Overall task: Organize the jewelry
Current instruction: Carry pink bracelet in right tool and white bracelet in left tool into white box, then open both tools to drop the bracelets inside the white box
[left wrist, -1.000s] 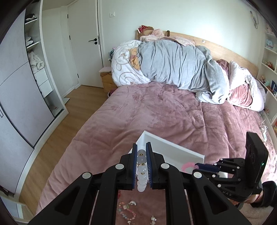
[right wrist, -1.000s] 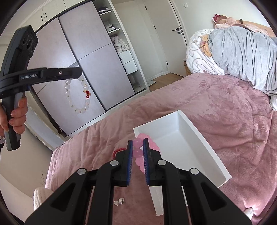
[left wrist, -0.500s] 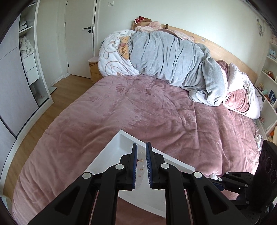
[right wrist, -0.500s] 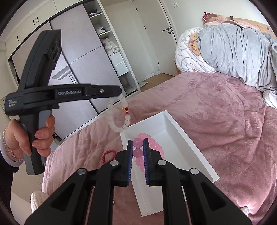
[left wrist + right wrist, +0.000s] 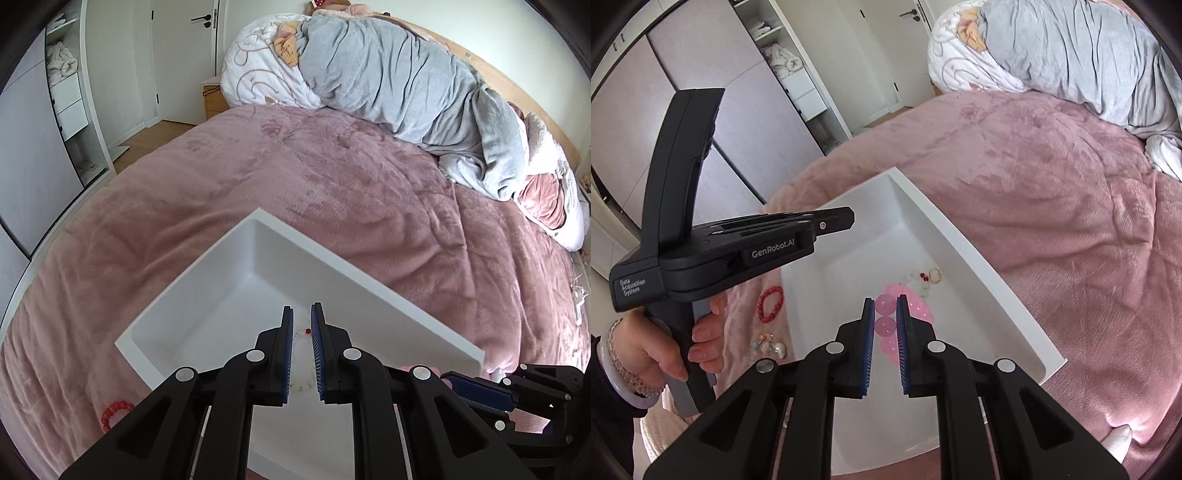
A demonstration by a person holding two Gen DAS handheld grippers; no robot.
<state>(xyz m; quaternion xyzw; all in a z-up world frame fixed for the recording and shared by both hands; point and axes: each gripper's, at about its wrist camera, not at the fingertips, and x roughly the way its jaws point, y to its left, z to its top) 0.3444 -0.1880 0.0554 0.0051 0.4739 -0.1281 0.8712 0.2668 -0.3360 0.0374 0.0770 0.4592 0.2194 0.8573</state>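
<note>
Jewelry lies partly inside a white tray (image 5: pixel 979 266) that sits on the pink bedspread (image 5: pixel 1071 229) of the bed: on its floor a clear-bead bracelet (image 5: pixel 925 278) with red accent beads lies in a loose heap, just beside a pink bead bracelet (image 5: pixel 919 308). The right hand-held gripper (image 5: pixel 885 321) is low over the tray, its blue-padded jaws narrow and closed on two of the pink bracelet's beads, the rest of the strand trailing onto the tray floor below. The left hand-held gripper (image 5: pixel 303 350) hovers above the same tray with a narrow gap between its jaws and nothing in them; through that gap only a few pale beads and a red one of the clear-bead bracelet (image 5: pixel 303 332) show. Two bracelets are thus in the tray. Outside it, on the bedspread by its near-left corner, lie one red bead bracelet (image 5: pixel 771 302) and a small cluster of pale trinkets (image 5: pixel 768 347) too small to make out singly. The tray's near end is hidden behind the gripper bodies in both views. A grey duvet (image 5: pixel 406 85) is piled at the head of the bed.
</note>
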